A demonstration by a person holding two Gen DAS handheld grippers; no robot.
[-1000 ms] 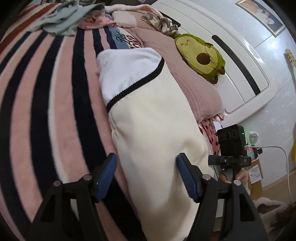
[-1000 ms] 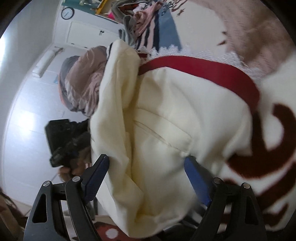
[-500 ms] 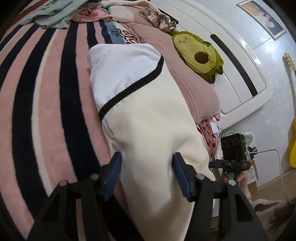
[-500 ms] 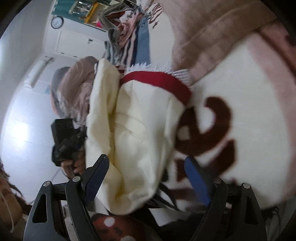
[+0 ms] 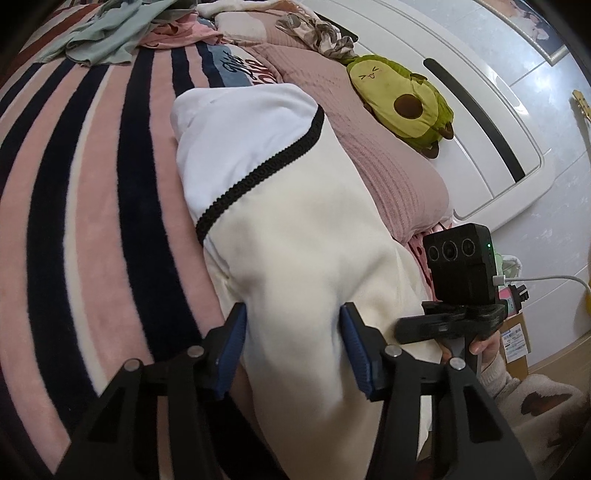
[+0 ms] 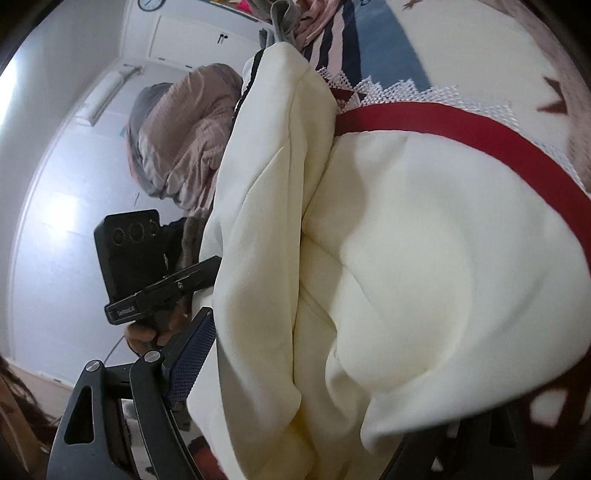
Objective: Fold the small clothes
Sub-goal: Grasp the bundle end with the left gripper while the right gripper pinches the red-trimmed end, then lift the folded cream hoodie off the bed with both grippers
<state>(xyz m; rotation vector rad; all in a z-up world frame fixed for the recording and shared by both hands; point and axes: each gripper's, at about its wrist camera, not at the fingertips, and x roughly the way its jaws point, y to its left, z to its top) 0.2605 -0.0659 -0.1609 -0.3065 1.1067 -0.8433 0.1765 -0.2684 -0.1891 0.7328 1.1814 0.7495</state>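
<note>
A cream garment [image 5: 306, 236] with a black trim line [image 5: 258, 170] and a white end lies lengthwise on the striped blanket [image 5: 92, 192]. My left gripper [image 5: 293, 347] is at its near end. Its jaws are closing and both blue pads [image 5: 231, 347] press into a bunch of the cream fabric. In the right wrist view the same garment [image 6: 406, 258] is heaped over my right gripper [image 6: 291, 332]. Those jaws are closing too, still wide, with cloth between them. Only the left pad [image 6: 192, 354] shows there, beside a fold; the other finger is hidden under the cloth.
A green avocado plush [image 5: 402, 99] rests on a pink quilted pillow [image 5: 388, 158] by the white headboard [image 5: 480, 122]. Loose clothes [image 5: 110, 33] are piled at the far end. A bunched pink duvet [image 6: 184, 140] and a red-banded blanket [image 6: 461, 122] lie behind the garment.
The left jaws have narrowed around the cream fabric. The right gripper swung off to the side over the patterned blanket, then back onto the garment, and now sits closer to the left one.
</note>
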